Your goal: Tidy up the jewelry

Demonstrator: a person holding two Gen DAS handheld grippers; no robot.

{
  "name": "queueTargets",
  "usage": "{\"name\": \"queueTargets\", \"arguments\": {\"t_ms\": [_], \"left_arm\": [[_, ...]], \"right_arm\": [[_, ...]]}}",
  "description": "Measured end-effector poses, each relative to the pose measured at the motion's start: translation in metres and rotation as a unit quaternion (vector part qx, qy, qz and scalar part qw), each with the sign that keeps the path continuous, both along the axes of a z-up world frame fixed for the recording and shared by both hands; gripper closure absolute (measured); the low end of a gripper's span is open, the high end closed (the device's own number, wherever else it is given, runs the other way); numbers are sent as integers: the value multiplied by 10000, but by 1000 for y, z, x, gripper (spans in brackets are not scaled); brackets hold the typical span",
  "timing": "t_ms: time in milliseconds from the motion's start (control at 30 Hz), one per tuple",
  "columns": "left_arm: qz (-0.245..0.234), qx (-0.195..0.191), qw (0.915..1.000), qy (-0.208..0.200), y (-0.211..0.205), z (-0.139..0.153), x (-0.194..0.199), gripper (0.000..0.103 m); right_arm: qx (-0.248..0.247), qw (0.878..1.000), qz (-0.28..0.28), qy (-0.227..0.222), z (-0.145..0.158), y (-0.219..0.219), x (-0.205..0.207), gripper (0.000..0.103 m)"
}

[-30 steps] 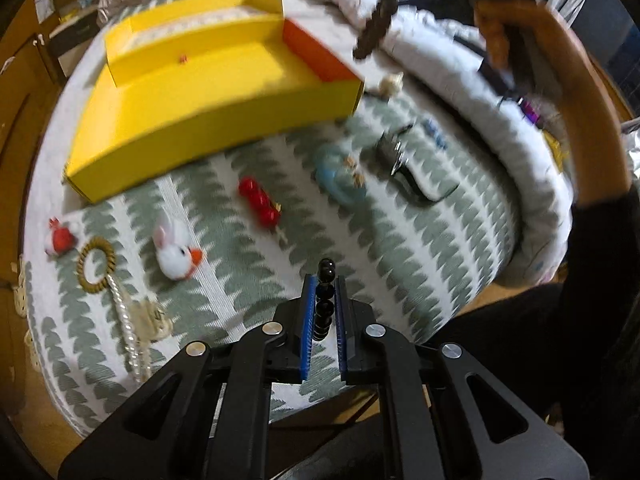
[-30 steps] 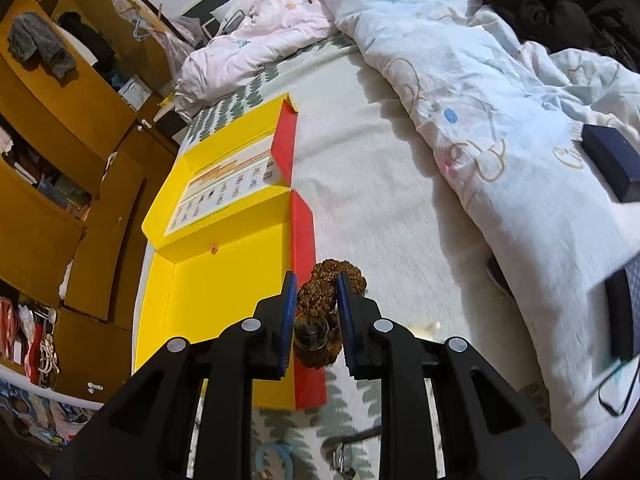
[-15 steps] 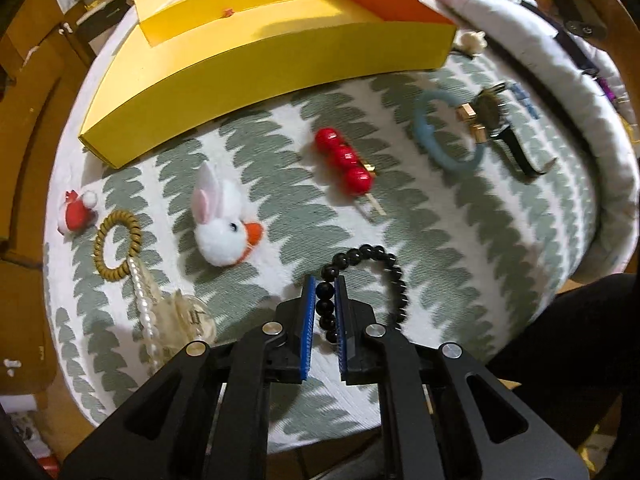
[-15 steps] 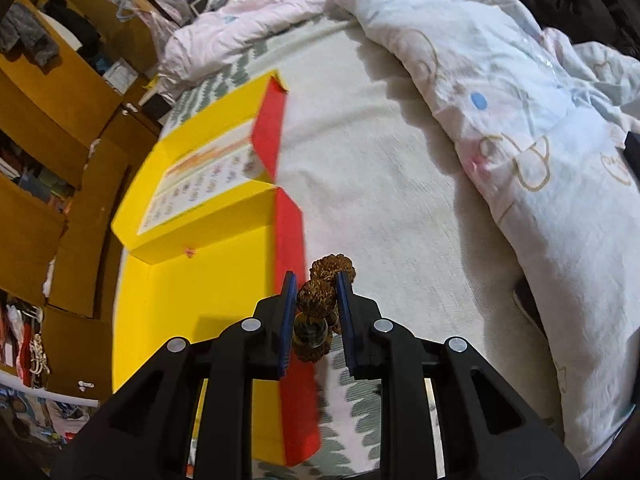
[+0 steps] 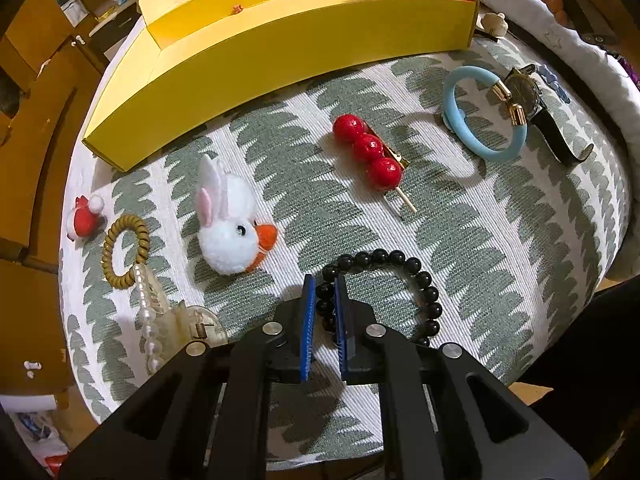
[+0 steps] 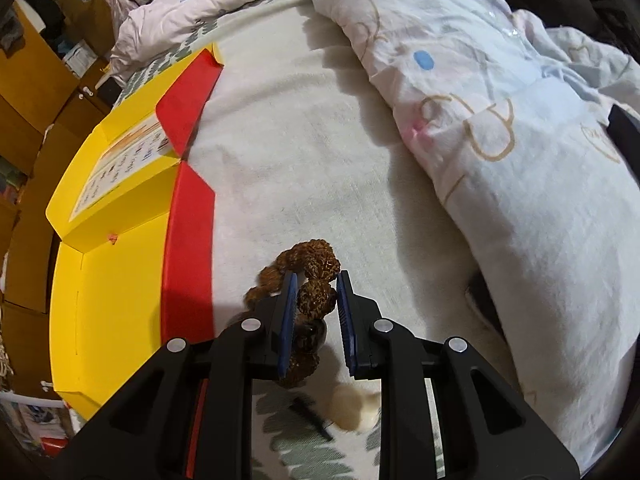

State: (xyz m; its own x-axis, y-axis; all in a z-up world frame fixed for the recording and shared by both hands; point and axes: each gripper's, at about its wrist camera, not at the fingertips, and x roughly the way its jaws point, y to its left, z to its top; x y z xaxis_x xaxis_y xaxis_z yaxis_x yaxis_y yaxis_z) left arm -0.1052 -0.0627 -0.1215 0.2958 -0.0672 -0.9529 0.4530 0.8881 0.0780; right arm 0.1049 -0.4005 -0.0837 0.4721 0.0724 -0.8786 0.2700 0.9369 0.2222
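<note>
My left gripper [image 5: 322,284] is shut on a black bead bracelet [image 5: 416,276], whose loop lies on the patterned cloth [image 5: 500,240]. My right gripper [image 6: 316,280] is shut on a brown knobbly bead bracelet [image 6: 314,296] and holds it above the bed, just right of the red side wall of the open yellow box [image 6: 120,288]. The same box [image 5: 280,40] lies at the far side in the left wrist view, holding only a tiny red speck.
On the cloth lie a red ball hairpin [image 5: 370,152], a white rabbit pompom [image 5: 230,224], a blue hair tie [image 5: 480,112], a watch [image 5: 532,96], a coil hair tie [image 5: 124,248], a pearl clip [image 5: 160,312] and a red pompom [image 5: 84,220]. A rumpled duvet [image 6: 500,100] fills the right.
My left gripper has come down, so the black bracelet now rests on the cloth. My right gripper with the brown bracelet has shifted right, off the box edge.
</note>
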Motion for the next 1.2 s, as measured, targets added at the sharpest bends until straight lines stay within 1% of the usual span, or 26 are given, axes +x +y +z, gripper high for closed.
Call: {"name": "queueTargets", "arguments": {"t_ms": [167,333,433,500,533,567,667,733,767,800,867,900,933,967,1000,1033,1100,1133,1200], "left_arm": [[0,11,10000,-37,-1,2,-4,93],[28,111,9999,-127,-3,0,2,92],[64,144,9997,-190,-1,1,4,87],[106,167,9995,-259,0,4,5,64],[130,149,9994,-298,1,5,6,59],[147,120,9993,-322,1,7,6,55],[141,-4,9992,-383,2,16,4,53],[165,-102,9988,-449,4,22,3,48],[182,-139,9986,-471,5,25,3,45],[208,-178,9983,-510,5,28,2,44],[262,-267,9973,-628,6,36,1,44],[304,-284,9965,-729,6,40,-1,41],[348,-251,9953,-863,6,44,-3,39],[383,-214,9940,-999,7,46,-5,35],[431,-181,9915,-1218,8,52,-9,32],[454,-178,9901,-1317,9,54,-10,32],[527,-212,9863,-1550,12,62,-16,27],[558,-241,9846,-1640,13,65,-20,26],[613,-298,9810,-1817,16,74,-21,23]], "right_arm": [[-215,9996,139,-80,-6,-3,7,82],[-722,9965,384,-181,-12,-1,15,81],[-1047,9925,591,-199,-8,6,16,77],[-1143,9909,672,-221,-4,10,15,75],[-1169,9906,684,-185,-3,12,15,75],[-1165,9907,685,-168,0,14,15,75],[-1197,9902,657,-276,11,20,9,75],[-1253,9895,662,-296,17,25,5,74],[-1292,9886,701,-311,22,30,2,67],[-1366,9875,721,-324,26,35,-1,56],[-1498,9849,756,-417,34,44,-9,43],[-1545,9833,814,-504,40,50,-14,40],[-1557,9826,854,-544,44,55,-19,39],[-1576,9820,883,-558,48,60,-23,38],[-1586,9816,901,-563,50,63,-27,36],[-1565,9817,915,-576,53,67,-31,35],[-1432,9838,918,-567,58,73,-40,28],[-1363,9853,893,-509,58,75,-45,27],[-1208,9876,847,-536,59,77,-56,25]]}}
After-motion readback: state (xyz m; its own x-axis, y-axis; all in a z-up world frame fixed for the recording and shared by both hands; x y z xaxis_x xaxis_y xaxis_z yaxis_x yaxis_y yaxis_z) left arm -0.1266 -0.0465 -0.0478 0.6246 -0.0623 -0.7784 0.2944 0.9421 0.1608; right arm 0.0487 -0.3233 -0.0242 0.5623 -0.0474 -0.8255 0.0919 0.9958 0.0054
